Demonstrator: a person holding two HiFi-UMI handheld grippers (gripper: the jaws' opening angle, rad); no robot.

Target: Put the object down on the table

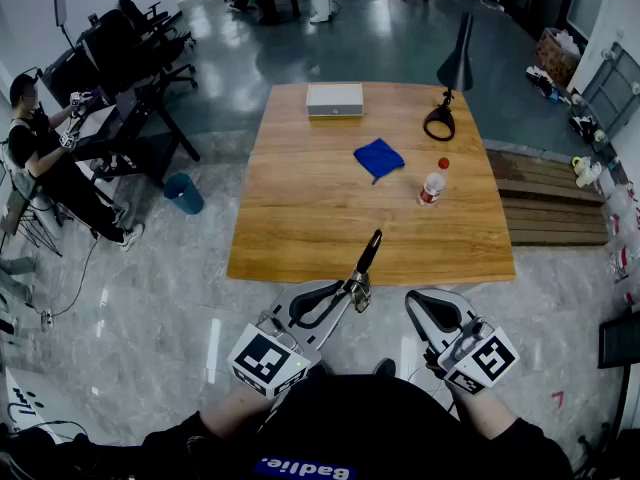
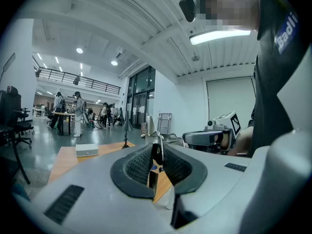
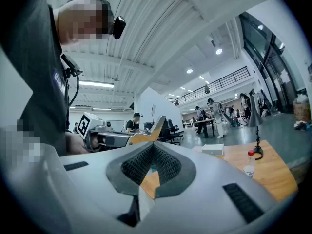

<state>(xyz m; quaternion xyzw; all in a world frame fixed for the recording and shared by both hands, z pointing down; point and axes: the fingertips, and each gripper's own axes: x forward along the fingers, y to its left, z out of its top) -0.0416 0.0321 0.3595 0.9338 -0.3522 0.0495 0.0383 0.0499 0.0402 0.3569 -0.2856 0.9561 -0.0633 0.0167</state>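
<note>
One slim black-handled object [image 1: 368, 254], clenched in left tool [image 1: 354, 290], poised at near edge of bench [image 1: 300, 218] for setting down; right tool [image 1: 418, 306] closed, empty.

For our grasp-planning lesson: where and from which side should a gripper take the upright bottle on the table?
Grip the bottle across its round body, below the red cap, coming level from the near table edge: it stands upright, with bare wood on that side.
</note>
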